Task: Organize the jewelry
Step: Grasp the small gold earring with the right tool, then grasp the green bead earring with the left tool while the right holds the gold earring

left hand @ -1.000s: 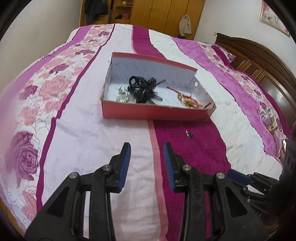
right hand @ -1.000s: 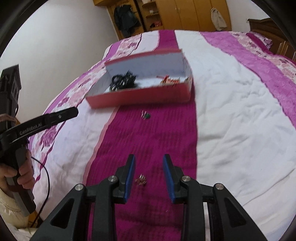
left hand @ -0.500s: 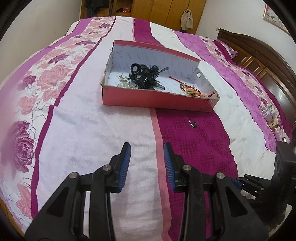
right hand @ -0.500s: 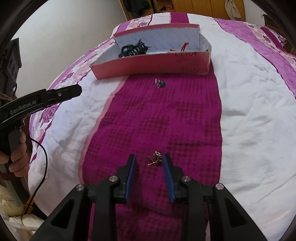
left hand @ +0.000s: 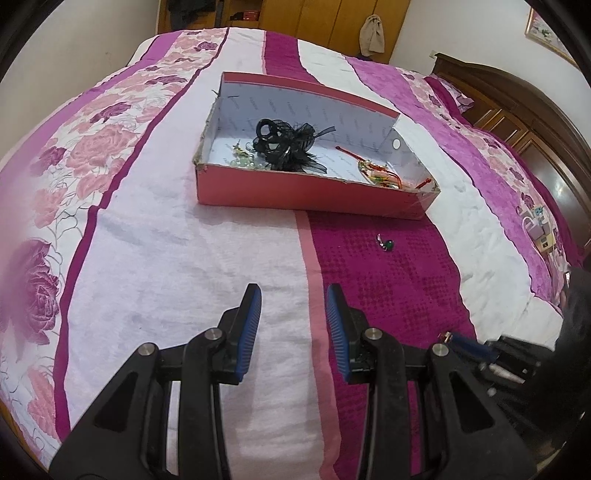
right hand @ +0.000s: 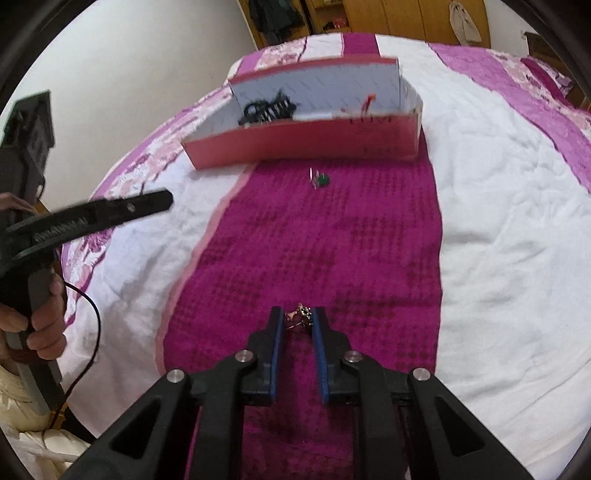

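Observation:
A small gold jewelry piece (right hand: 298,316) lies on the magenta stripe of the bedspread, between the tips of my right gripper (right hand: 298,322). The jaws are closing and both blue pads touch it. My left gripper (left hand: 293,295) hovers open over the white and pink stripes with nothing between its fingers. A little green-stone piece (left hand: 386,243) (right hand: 321,180) lies loose in front of the red box (left hand: 310,195) (right hand: 295,146). Inside the box are a black hair bow (left hand: 288,144), pale beads (left hand: 242,160) and a red and gold ornament (left hand: 380,173).
The bedspread (right hand: 498,240) fills both views. A dark wooden headboard (left hand: 517,110) stands at the right and wooden wardrobes (left hand: 332,22) at the back. A person's hand (right hand: 44,317) holds the left gripper's handle, with a black cable (right hand: 92,332) hanging down.
My right gripper has moved forward over the gold piece and its jaws have narrowed around it. The left gripper has stayed open and nearly still.

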`<state>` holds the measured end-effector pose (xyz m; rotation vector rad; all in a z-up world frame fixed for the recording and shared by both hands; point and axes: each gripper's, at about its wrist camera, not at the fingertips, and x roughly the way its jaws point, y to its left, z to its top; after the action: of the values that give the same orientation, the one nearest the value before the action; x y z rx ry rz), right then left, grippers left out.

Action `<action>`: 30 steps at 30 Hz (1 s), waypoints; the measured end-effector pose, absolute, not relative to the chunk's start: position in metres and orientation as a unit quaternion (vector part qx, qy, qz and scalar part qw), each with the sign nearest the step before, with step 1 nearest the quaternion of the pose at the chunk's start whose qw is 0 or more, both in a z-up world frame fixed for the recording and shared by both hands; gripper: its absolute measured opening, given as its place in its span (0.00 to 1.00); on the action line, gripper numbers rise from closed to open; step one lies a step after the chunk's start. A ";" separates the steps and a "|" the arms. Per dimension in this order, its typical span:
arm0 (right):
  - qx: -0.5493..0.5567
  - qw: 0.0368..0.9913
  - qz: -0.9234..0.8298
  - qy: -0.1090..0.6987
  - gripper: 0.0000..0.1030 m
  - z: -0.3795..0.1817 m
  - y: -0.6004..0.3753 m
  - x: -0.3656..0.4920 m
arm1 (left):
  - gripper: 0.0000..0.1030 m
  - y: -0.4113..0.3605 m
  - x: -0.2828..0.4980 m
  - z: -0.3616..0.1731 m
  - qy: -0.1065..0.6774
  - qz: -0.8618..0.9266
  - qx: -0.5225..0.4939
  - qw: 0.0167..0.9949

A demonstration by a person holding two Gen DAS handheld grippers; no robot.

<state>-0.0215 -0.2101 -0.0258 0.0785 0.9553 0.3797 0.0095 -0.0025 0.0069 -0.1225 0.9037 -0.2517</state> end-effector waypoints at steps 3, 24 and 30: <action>0.039 0.881 0.176 0.437 0.17 -0.014 -0.214 -0.019 | 0.28 -0.008 0.013 0.006 0.439 -0.127 -0.058 0.887; 0.087 0.924 0.104 0.359 0.17 0.024 -0.263 0.027 | 0.28 -0.077 0.054 -0.009 0.453 -0.193 -0.061 0.868; 0.100 0.924 0.097 0.356 0.17 0.019 -0.273 0.031 | 0.27 -0.098 0.061 -0.018 0.452 -0.195 -0.031 0.870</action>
<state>0.0314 -0.2728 0.0194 0.2055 0.7296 0.1995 0.0611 -0.0984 -0.0175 -0.0657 0.9444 -0.4072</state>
